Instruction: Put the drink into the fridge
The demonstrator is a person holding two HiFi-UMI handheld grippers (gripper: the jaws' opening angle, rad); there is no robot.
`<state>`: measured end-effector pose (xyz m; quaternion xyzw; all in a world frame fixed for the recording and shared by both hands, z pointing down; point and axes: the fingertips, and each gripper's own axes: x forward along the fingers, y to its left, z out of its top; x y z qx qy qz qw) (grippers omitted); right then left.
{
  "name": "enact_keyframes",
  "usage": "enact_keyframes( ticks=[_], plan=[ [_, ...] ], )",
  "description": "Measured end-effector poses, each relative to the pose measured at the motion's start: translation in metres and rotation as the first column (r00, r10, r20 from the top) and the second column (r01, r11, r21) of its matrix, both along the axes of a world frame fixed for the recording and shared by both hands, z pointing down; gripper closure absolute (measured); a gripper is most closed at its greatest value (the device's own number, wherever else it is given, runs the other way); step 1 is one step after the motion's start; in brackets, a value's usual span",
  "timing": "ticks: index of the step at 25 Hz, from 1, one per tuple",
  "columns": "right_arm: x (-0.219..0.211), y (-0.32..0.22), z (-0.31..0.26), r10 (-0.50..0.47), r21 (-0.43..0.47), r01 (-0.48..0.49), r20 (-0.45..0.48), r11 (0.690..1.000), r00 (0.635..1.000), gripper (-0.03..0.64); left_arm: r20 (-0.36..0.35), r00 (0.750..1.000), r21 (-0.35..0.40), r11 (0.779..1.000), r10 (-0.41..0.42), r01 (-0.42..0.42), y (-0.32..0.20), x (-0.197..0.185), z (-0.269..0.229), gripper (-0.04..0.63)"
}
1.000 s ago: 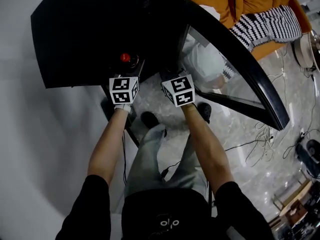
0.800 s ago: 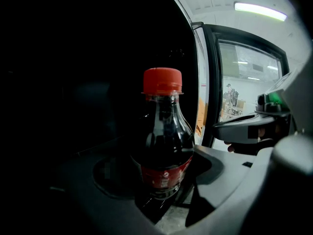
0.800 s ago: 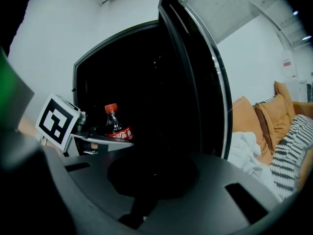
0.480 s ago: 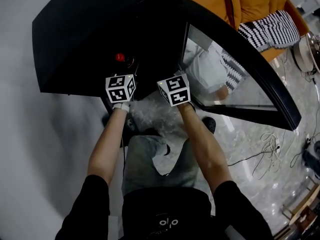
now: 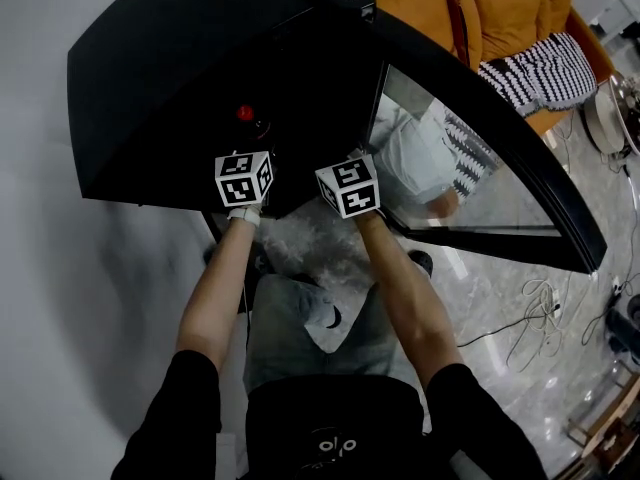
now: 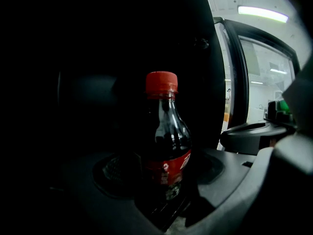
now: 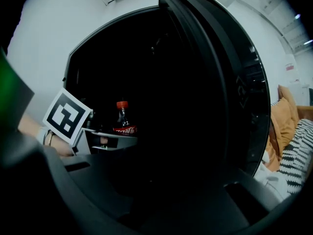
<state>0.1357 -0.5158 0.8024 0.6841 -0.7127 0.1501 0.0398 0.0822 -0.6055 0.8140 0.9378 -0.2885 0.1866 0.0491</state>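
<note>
While left gripper [image 6: 164,185] clamps cola bottle [image 6: 165,131], right gripper [image 7: 161,190] gapes empty; glass door [image 5: 480,148] open beside dark fridge [image 5: 180,98].

Left gripper [image 6: 165,199] is gripping a dark plastic cola bottle with red cap and red label [image 6: 167,141], upright. Black fridge interior [image 6: 98,58] is filling the background. Glass fridge door [image 6: 266,80] is standing open on the right.

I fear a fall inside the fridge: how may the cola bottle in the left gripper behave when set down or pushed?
The cola bottle looks filled to the neck, so probably heavy for its size. Tall and narrow, it may tip if pushed near the red cap. Smooth and round, it could slip from the left gripper and roll.
</note>
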Motion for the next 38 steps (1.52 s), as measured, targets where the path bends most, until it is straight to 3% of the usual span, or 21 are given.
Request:
enact_keyframes(
  ticks=[5, 8, 10, 14, 20, 25, 33, 38],
  plan=[
    [-0.004, 0.002, 0.003, 0.005, -0.013, -0.005, 0.008, 1.0, 1.0, 0.609, -0.014, 1.0, 0.029, 1.0, 0.008, -0.007, 0.001, 0.0, 0.001, 0.287],
    [-0.004, 0.007, 0.002, 0.016, -0.026, -0.015, 0.011, 1.0, 1.0, 0.609, 0.019, 1.0, 0.051, 0.999, 0.013, -0.014, 0.001, 0.0, 0.003, 0.285],
    [-0.005, 0.016, -0.002, 0.025, -0.044, -0.025, 0.016, 0.999, 1.0, 0.609, 0.042, 0.999, 0.045, 0.999, -0.008, 0.006, 0.0, -0.007, 0.002, 0.238],
    [-0.01, 0.048, -0.016, 0.069, -0.104, -0.064, 0.048, 0.992, 0.996, 0.609, 0.069, 0.997, -0.037, 0.998, -0.043, 0.046, 0.017, -0.028, -0.002, 0.224],
    [-0.026, 0.121, -0.054, 0.143, -0.183, -0.123, 0.1, 0.975, 0.985, 0.609, 0.112, 0.993, -0.157, 0.987, -0.021, 0.039, 0.097, -0.07, -0.029, 0.23],
    [-0.031, 0.167, -0.114, 0.107, -0.16, -0.09, 0.097, 0.983, 0.99, 0.609, 0.072, 0.995, -0.173, 0.982, -0.065, 0.077, 0.156, -0.089, -0.087, 0.336],
    [-0.051, 0.247, -0.204, -0.06, -0.118, 0.072, 0.099, 0.99, 0.993, 0.609, -0.05, 0.976, -0.089, 0.974, -0.213, 0.208, 0.263, -0.106, -0.207, 0.58],
    [-0.056, 0.305, -0.242, -0.147, -0.092, 0.154, 0.085, 0.984, 0.986, 0.609, -0.018, 0.966, -0.108, 0.961, -0.259, 0.255, 0.347, -0.101, -0.24, 0.588]
  ],
)
